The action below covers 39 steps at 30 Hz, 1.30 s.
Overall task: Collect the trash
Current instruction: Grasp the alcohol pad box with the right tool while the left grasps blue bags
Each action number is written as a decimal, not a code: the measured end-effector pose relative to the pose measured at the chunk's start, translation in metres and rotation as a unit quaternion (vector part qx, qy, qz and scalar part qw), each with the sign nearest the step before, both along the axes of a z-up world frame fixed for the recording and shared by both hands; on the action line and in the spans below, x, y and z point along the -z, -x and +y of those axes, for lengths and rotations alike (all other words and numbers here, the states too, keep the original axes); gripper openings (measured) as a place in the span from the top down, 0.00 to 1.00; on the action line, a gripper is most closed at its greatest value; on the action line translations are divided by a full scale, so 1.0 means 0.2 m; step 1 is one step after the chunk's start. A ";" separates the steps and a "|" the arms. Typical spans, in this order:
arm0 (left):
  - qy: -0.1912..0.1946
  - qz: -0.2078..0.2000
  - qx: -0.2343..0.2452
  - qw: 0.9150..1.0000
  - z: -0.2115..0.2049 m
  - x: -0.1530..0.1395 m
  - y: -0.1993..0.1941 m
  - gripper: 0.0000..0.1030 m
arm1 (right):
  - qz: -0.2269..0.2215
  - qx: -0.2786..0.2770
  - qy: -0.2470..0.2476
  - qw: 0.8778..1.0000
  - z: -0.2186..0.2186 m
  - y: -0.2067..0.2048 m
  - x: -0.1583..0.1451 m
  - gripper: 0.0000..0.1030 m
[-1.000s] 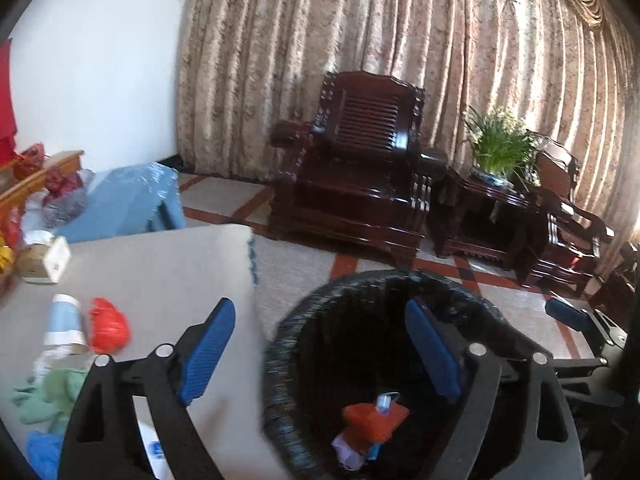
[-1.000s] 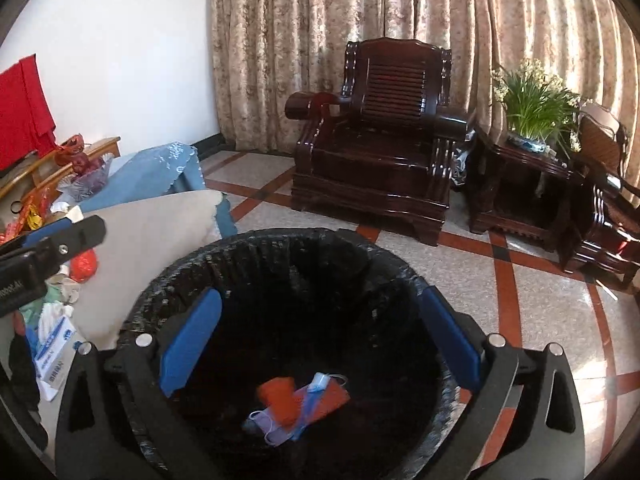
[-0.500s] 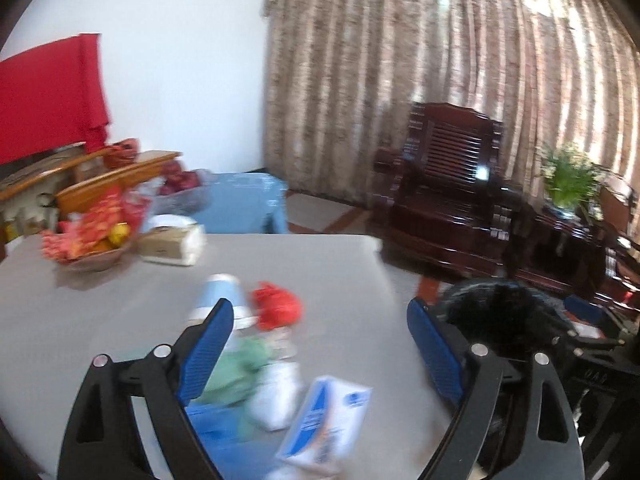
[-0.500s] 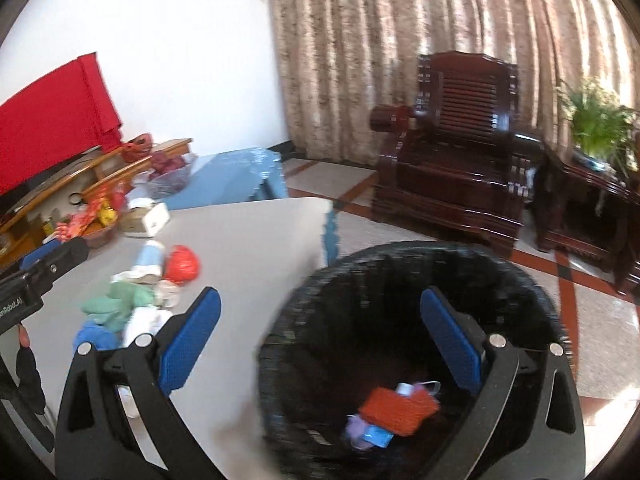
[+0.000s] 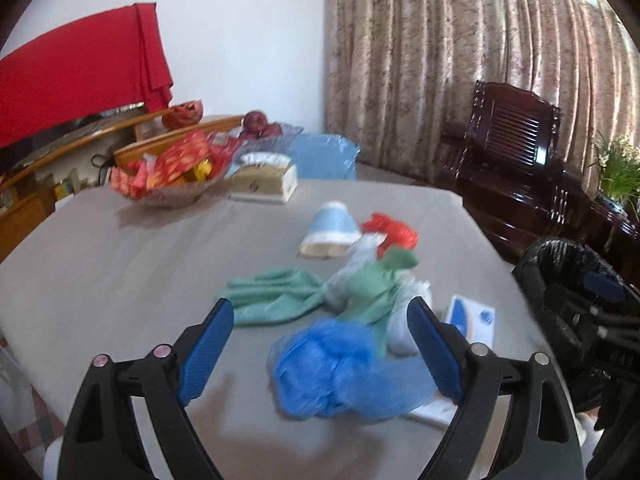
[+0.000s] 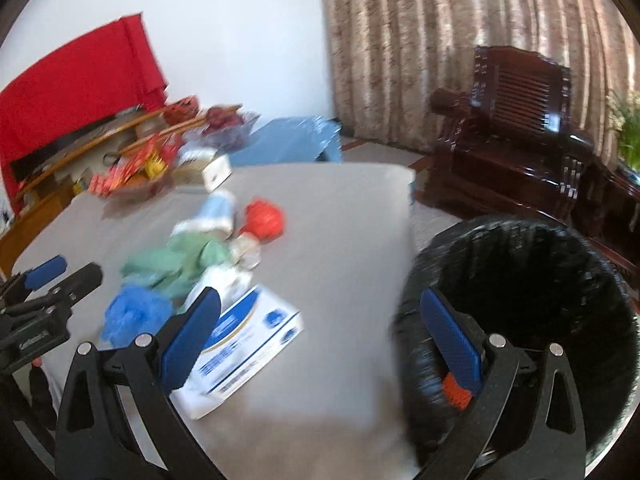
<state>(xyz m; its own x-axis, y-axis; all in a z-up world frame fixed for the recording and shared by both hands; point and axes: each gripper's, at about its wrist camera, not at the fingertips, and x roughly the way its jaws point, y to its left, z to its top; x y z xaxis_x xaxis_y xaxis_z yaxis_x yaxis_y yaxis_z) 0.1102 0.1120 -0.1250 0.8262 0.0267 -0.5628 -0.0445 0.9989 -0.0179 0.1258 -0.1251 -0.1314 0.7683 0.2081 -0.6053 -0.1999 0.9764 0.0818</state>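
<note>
A heap of trash lies on the grey table (image 5: 120,272): a crumpled blue plastic bag (image 5: 340,368), green gloves (image 5: 304,292), a pale blue paper cup on its side (image 5: 334,232), a red wad (image 5: 394,232) and a white-and-blue box (image 6: 244,340). My left gripper (image 5: 320,348) is open and hovers just short of the blue bag, nothing held. My right gripper (image 6: 320,340) is open too, over the table edge between the box and the black-lined trash bin (image 6: 532,300). An orange scrap (image 6: 456,394) shows inside the bin.
A bowl of red snack packets (image 5: 168,176) and a tissue box (image 5: 266,178) stand at the table's far side. Dark wooden armchairs (image 5: 516,160) and a potted plant (image 5: 620,172) stand by the curtains. A blue-covered stool (image 6: 288,142) is beyond the table.
Both grippers have swung left, away from the bin and over the table. The left one now faces the trash heap closely; the bin has slid to the right of both views.
</note>
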 end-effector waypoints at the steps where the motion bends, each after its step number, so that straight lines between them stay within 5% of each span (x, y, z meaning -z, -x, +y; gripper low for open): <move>1: 0.001 0.001 -0.003 1.000 0.02 0.01 0.01 0.16 | 0.005 -0.010 0.005 1.000 0.04 0.01 0.02 0.06; 17: 0.002 0.009 -0.026 1.000 0.12 0.06 0.00 0.16 | 0.051 -0.058 0.093 0.993 0.27 0.00 0.28 0.06; 26: -0.001 0.025 -0.021 0.999 0.10 0.13 -0.01 0.16 | 0.029 -0.024 0.145 0.989 0.16 -0.02 0.22 0.06; 35: 0.002 0.027 -0.027 0.999 0.10 0.14 -0.01 0.16 | 0.037 -0.027 0.066 0.997 0.15 -0.04 0.12 0.06; 39: 0.000 0.025 -0.037 0.999 0.14 0.14 0.00 0.16 | 0.042 -0.006 0.073 0.996 0.25 -0.11 0.18 0.06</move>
<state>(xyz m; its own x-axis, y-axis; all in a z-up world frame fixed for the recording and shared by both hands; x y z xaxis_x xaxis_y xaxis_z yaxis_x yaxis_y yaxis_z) 0.1104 0.1392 -0.1522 0.7933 0.0871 -0.6026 -0.1188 0.9928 -0.0129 0.1474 -0.0759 -0.1672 0.7120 0.1213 -0.6917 -0.2096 0.9768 -0.0444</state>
